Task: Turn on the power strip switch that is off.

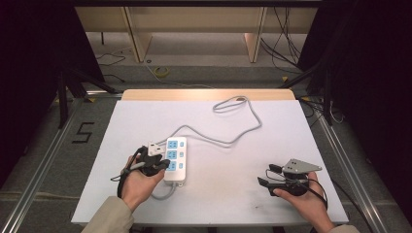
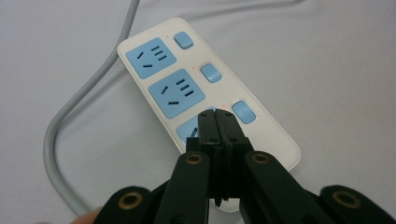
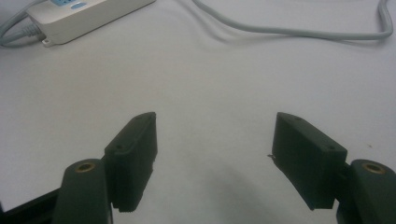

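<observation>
A white power strip with three blue sockets and three blue switches lies on the white tabletop, left of the middle. Its grey cable loops away to the far edge. My left gripper is shut, and its tips rest over the strip's nearest socket. In the left gripper view the jaws press flat together over that socket of the strip, with nothing seen between them. My right gripper stands open above bare table at the right. Its jaws are wide apart and point toward the strip.
The cable runs across the table beyond the right gripper and ends in a loop near the far edge. Dark stands and loose wires sit on the floor around the table. A wooden frame stands behind it.
</observation>
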